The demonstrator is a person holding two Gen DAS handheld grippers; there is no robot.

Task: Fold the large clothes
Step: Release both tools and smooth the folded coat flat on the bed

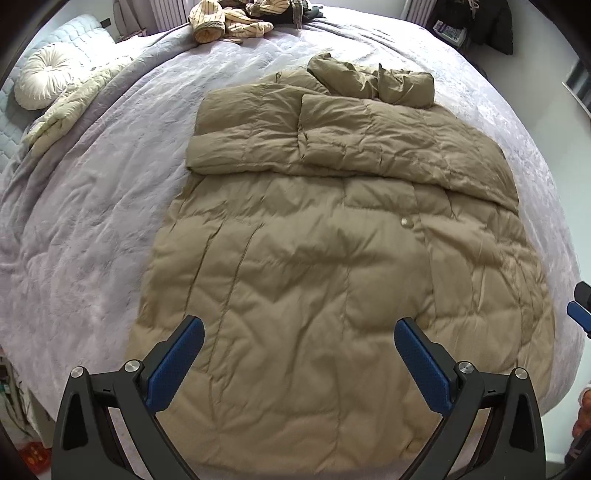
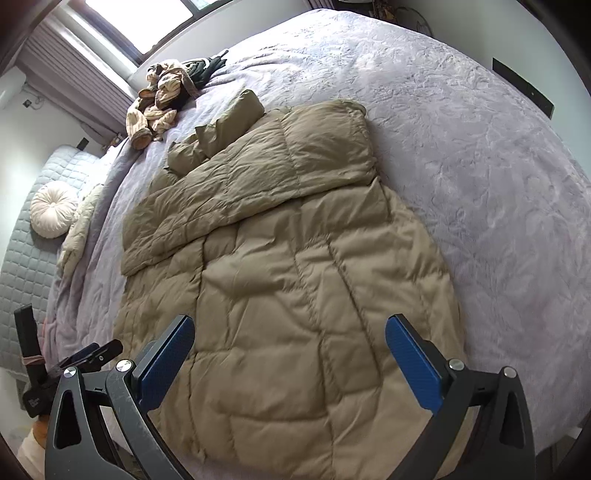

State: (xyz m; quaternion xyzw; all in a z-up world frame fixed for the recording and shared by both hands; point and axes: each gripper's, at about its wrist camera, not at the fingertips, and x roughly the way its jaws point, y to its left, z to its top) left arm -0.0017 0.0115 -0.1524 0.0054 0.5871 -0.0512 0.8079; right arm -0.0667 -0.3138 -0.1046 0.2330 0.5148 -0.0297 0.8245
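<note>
A large tan quilted puffer coat (image 1: 332,258) lies flat on the lavender bedspread (image 1: 92,221), hem toward me, sleeves folded across the chest, hood (image 1: 373,79) bunched at the far end. My left gripper (image 1: 299,332) is open and empty, hovering over the coat's near hem. In the right wrist view the same coat (image 2: 288,280) fills the middle. My right gripper (image 2: 290,330) is open and empty above the hem. The right gripper's blue tip shows at the left wrist view's right edge (image 1: 580,314). The left gripper shows at the right wrist view's lower left (image 2: 74,363).
A pile of striped and dark clothes (image 1: 236,22) lies at the far edge of the bed; it also shows in the right wrist view (image 2: 166,99). A round cream cushion (image 1: 42,79) and a pale quilted garment (image 1: 70,110) sit at the left by the headboard.
</note>
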